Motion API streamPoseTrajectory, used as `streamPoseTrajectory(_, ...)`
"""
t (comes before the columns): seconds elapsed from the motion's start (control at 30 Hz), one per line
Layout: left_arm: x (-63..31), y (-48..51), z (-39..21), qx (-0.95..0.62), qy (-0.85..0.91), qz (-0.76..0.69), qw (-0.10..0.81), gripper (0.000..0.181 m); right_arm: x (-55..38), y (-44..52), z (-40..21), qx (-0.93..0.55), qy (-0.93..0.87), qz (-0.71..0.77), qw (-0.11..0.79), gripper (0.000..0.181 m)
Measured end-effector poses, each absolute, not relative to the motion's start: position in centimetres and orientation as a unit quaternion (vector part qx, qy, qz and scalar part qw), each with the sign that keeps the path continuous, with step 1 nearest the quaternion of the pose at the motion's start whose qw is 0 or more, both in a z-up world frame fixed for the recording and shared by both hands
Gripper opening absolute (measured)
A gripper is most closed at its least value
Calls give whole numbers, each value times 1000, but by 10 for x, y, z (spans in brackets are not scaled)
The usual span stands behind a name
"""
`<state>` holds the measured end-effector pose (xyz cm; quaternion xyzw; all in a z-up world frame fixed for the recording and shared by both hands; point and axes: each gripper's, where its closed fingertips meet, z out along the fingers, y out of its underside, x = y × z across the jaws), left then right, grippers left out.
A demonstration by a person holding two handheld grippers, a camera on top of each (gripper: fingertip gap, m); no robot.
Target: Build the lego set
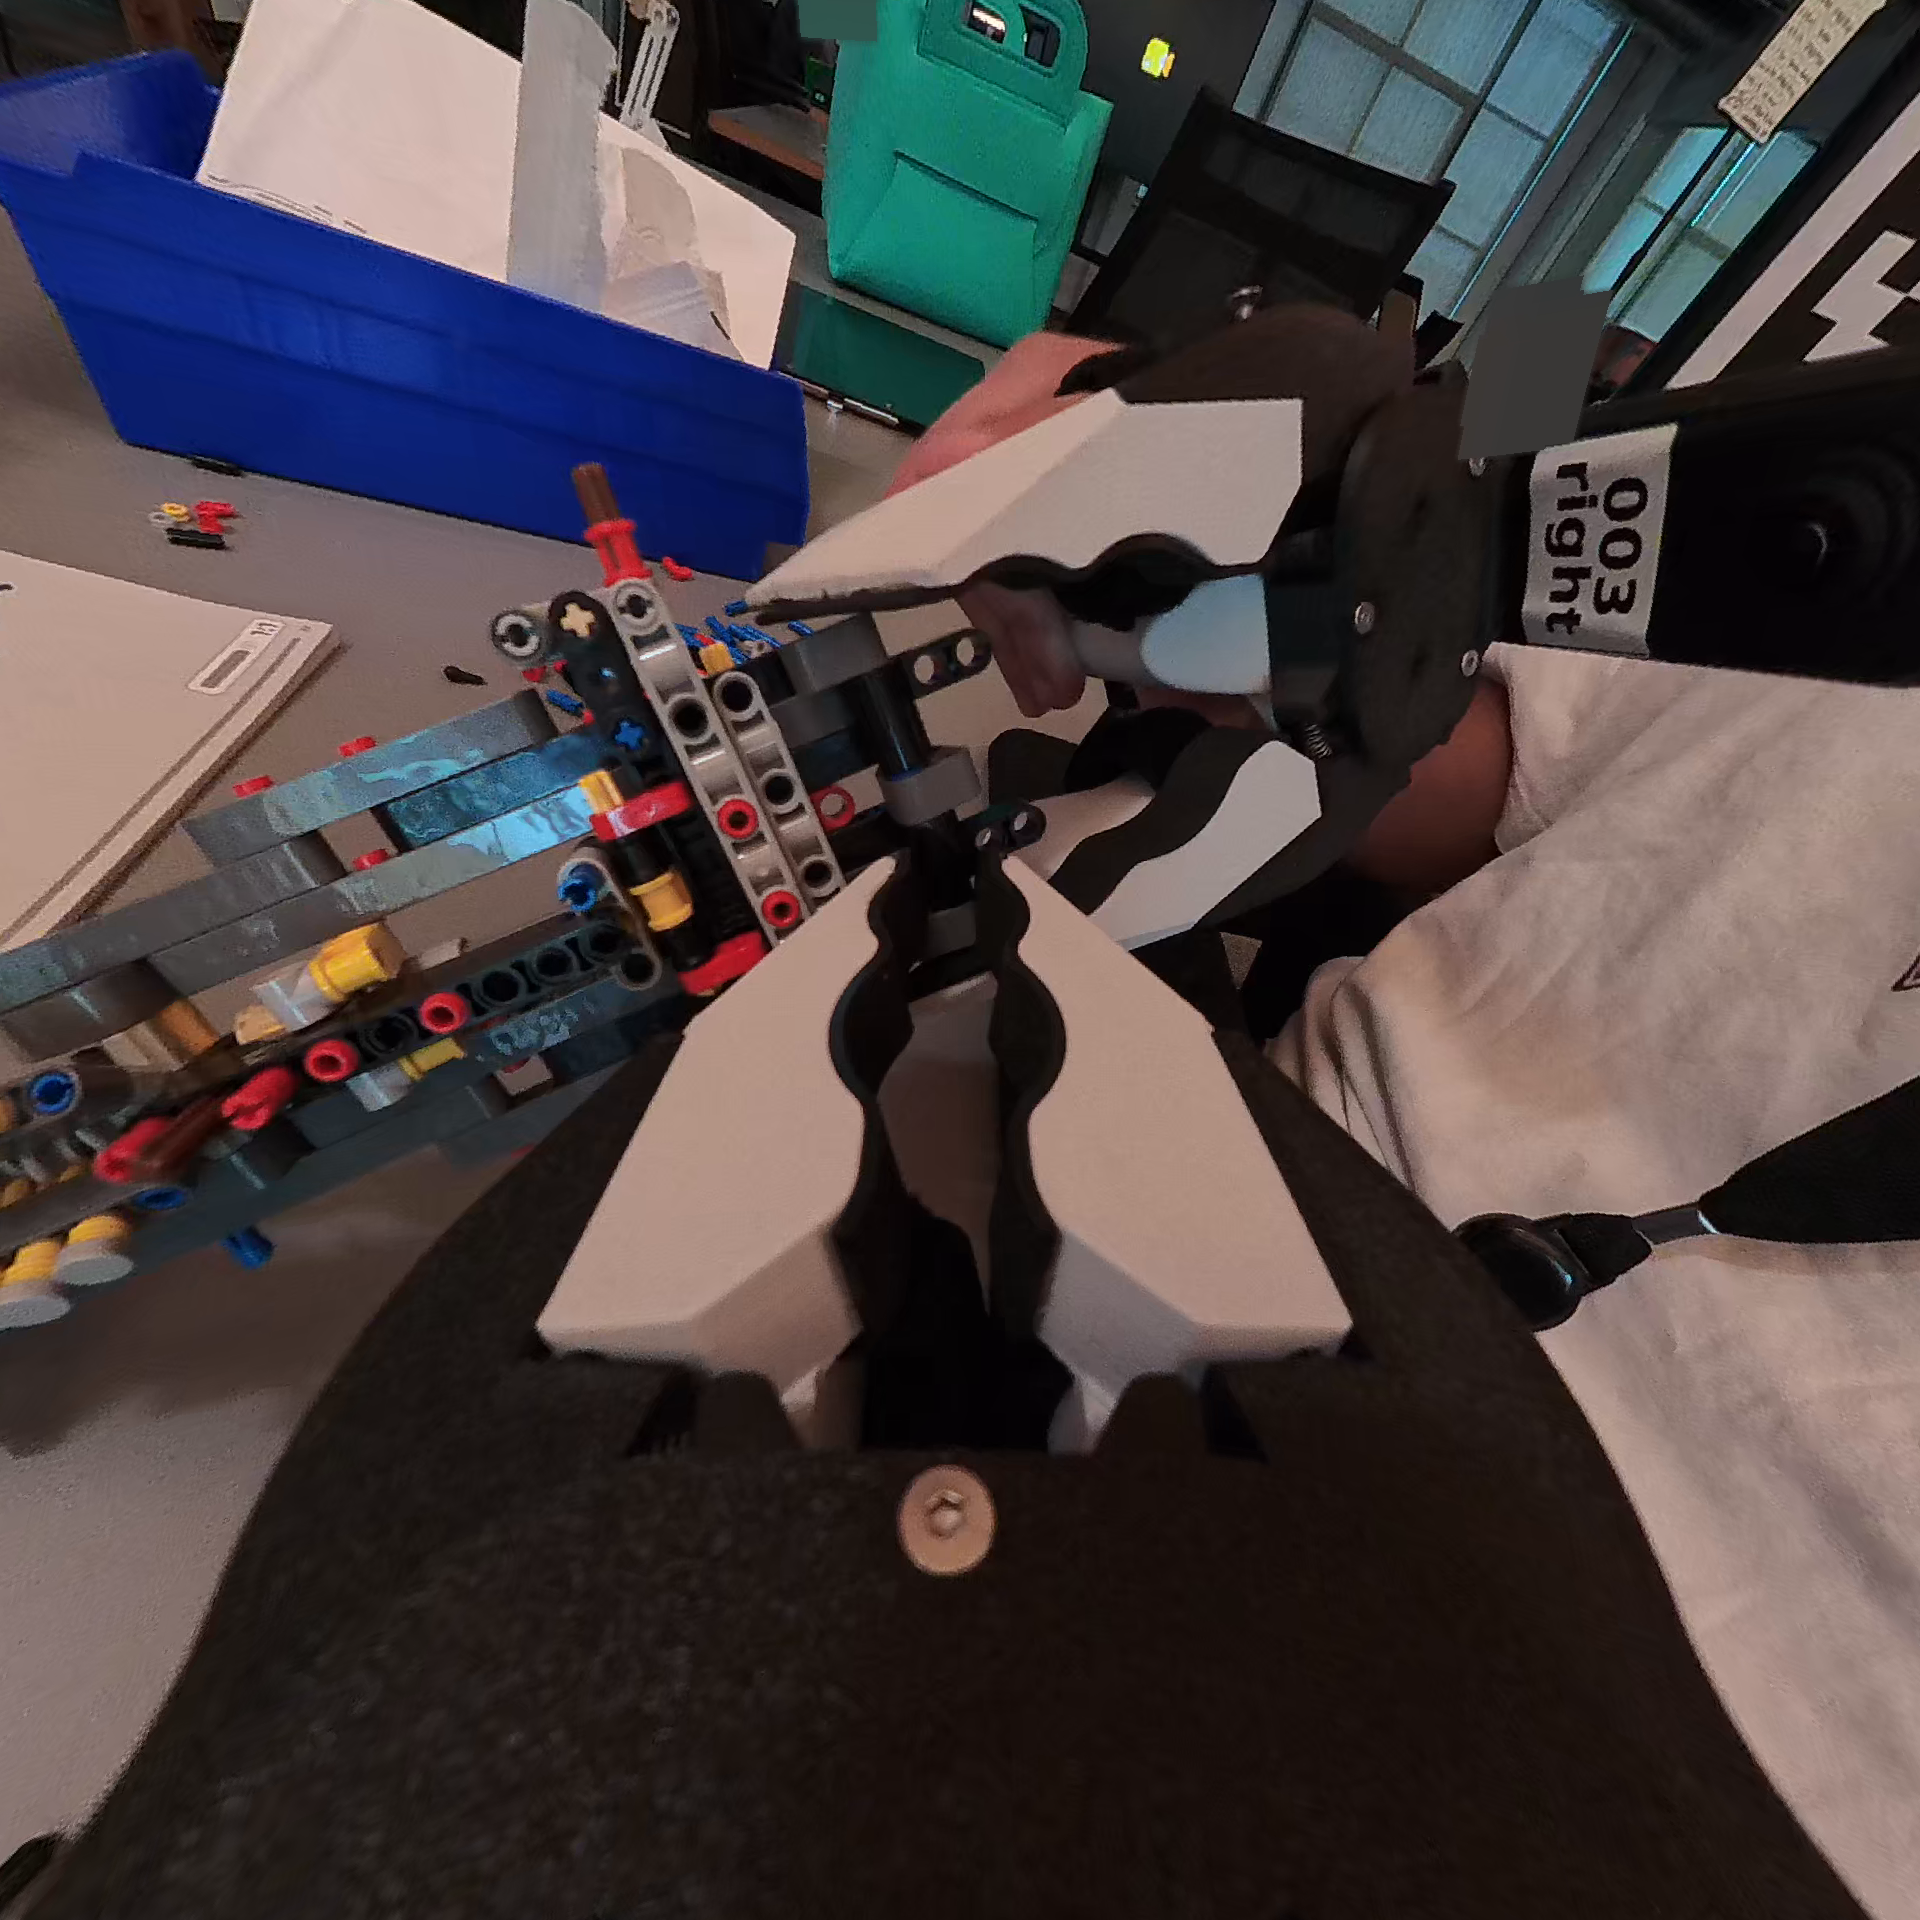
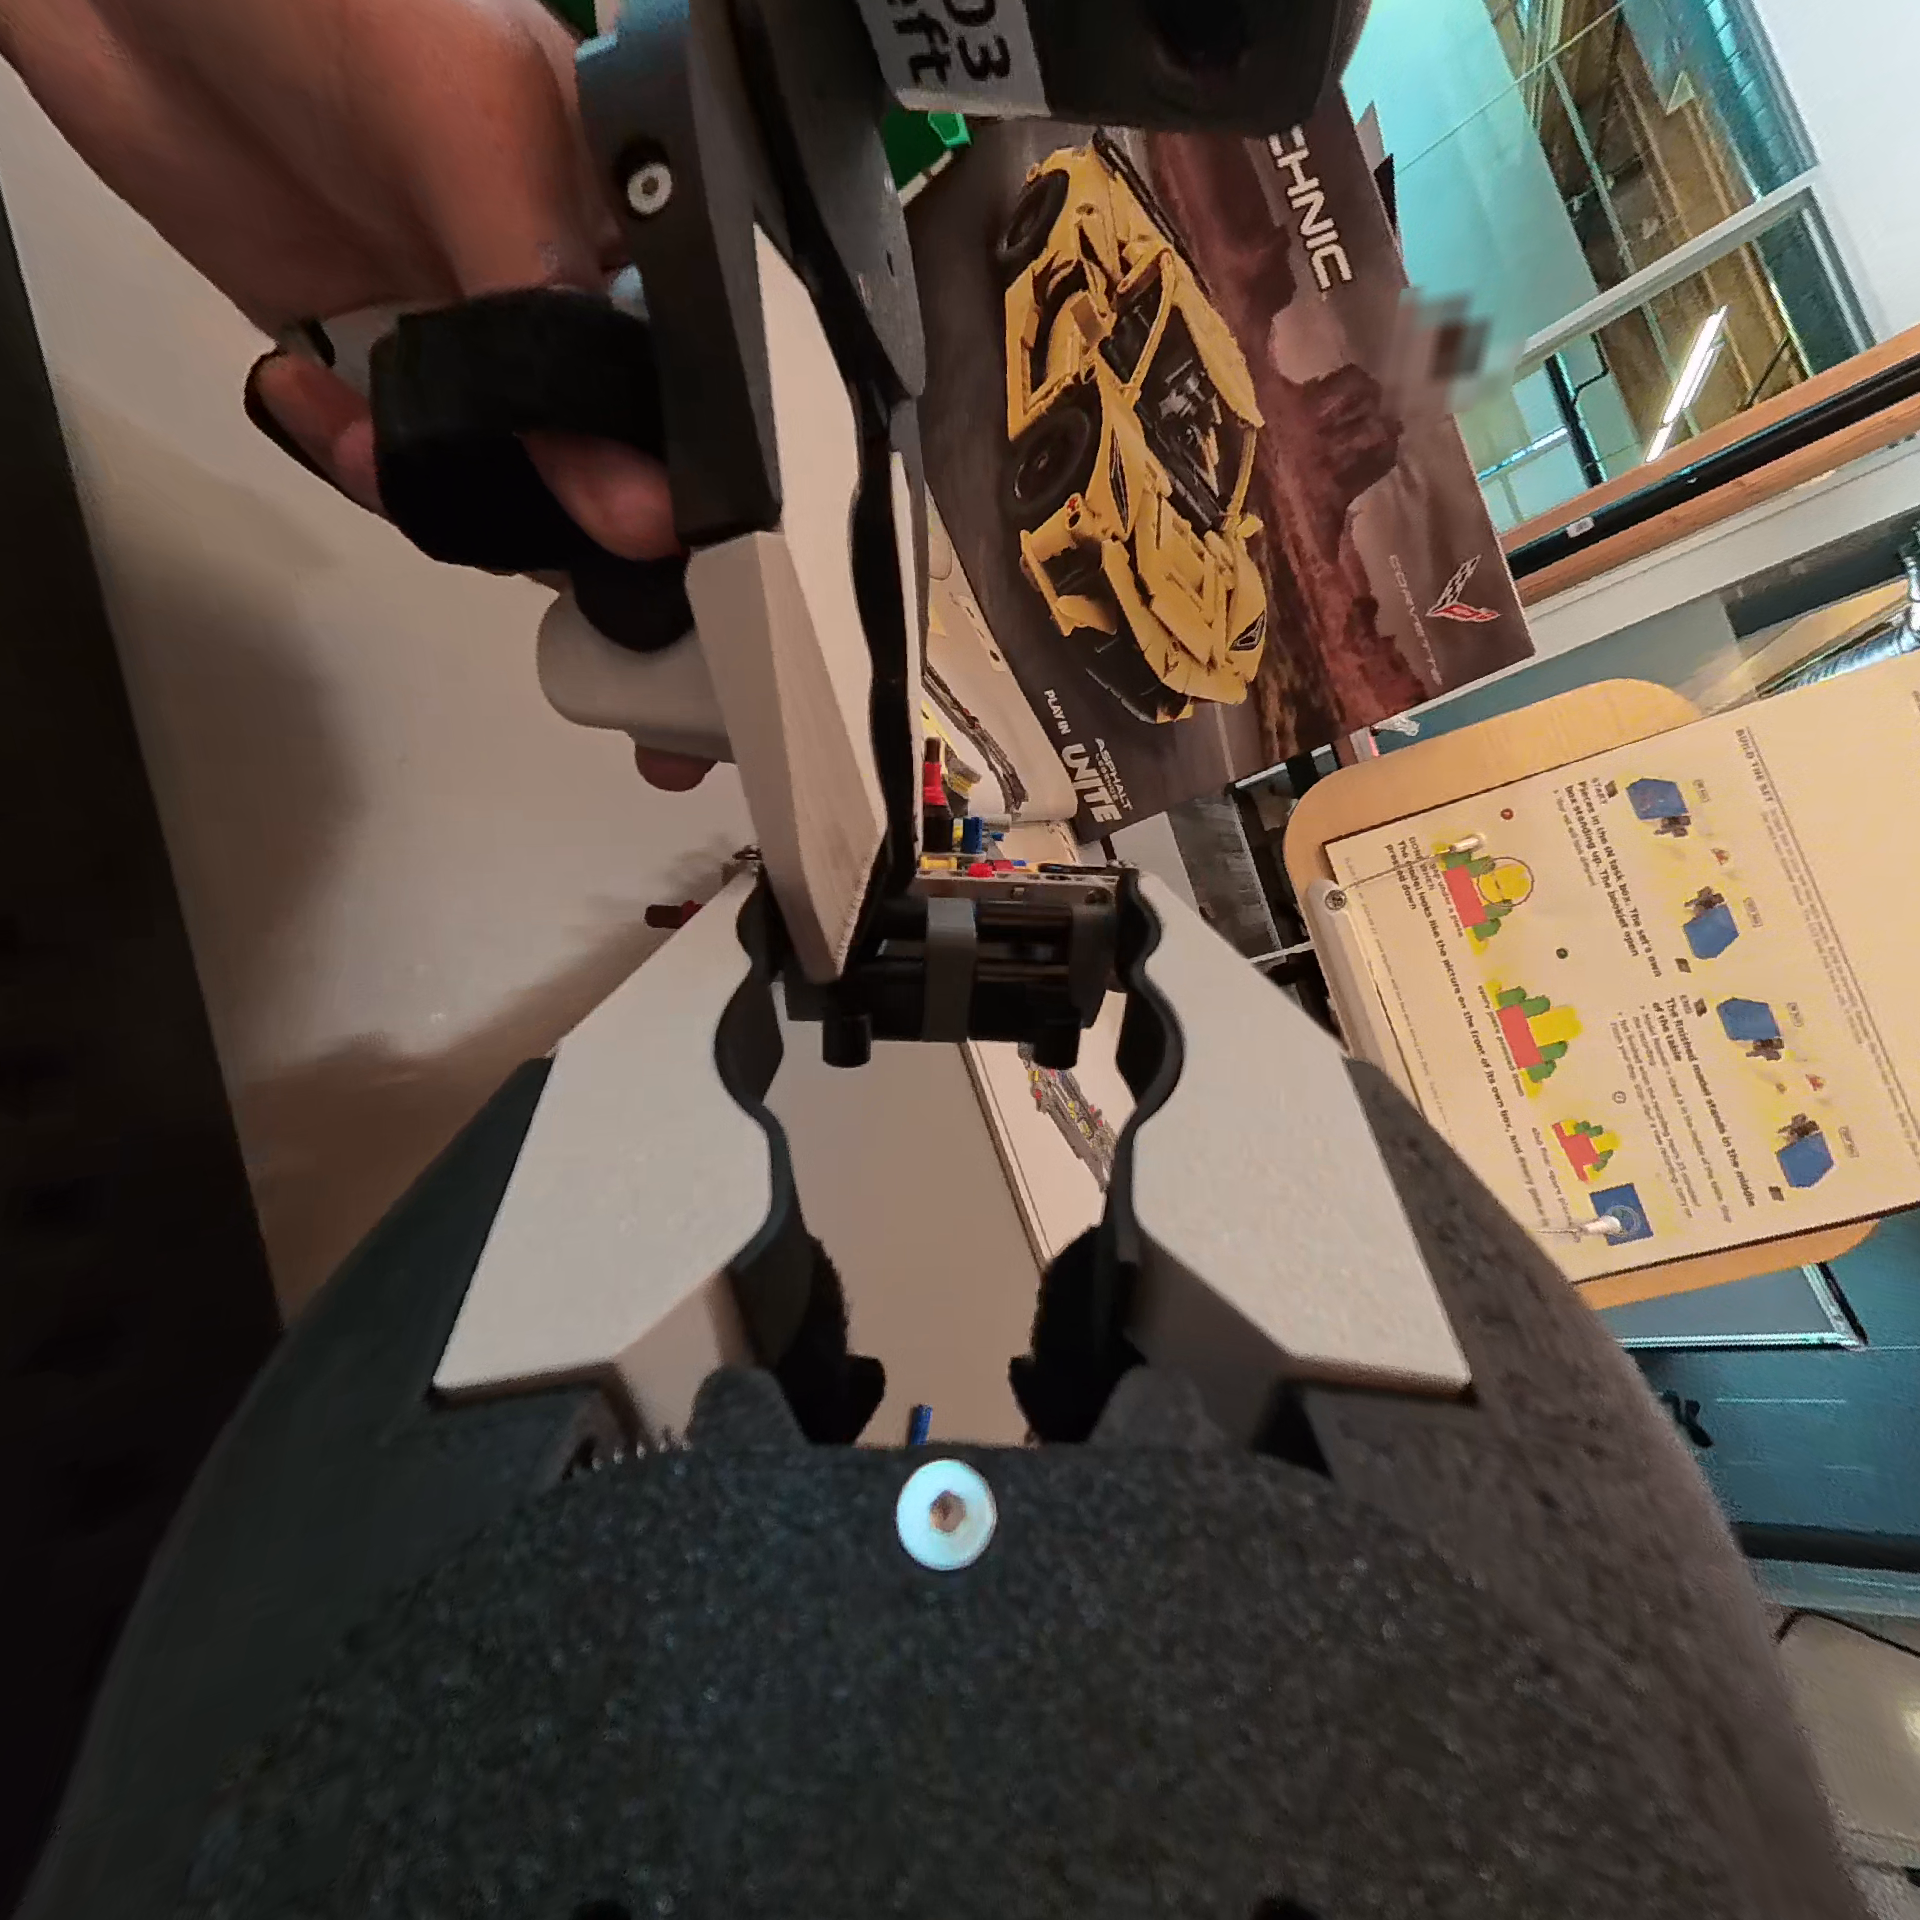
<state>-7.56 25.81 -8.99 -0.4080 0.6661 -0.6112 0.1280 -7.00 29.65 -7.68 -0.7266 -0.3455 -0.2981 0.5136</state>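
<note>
Two claws pinch one end of the lego model (image 1: 623, 831): left claw (image 1: 940, 904) and right claw (image 2: 940, 956). Its long axis runs away from them, lifted above the table (image 1: 416, 582) toward the blue bin (image 1: 416, 343).

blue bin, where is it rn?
Left wrist view, upper left: the blue bin sits on the table behind the lego model, holding white paper bags.

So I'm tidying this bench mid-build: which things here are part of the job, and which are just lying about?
In the job:
- lego model, gripped by left tongs
- right tongs, around its end
- loose pieces on the table
- set box

Lying about:
- blue bin with white paper bag
- green bag
- instruction sheet on a board
</note>
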Motion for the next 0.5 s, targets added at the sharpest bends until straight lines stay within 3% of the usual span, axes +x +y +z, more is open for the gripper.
streamPoseTrajectory(0.37, -79, 258, -90, -402, 660, -626, 104, 8, -73, 297, -80, -744, -315, -252, 533, 62)
streamPoseTrajectory(0.5, -86, 256, -88, -389, 661, -633, 103, 8, -73, 280, -70, -770, -290, -152, 548, 69)
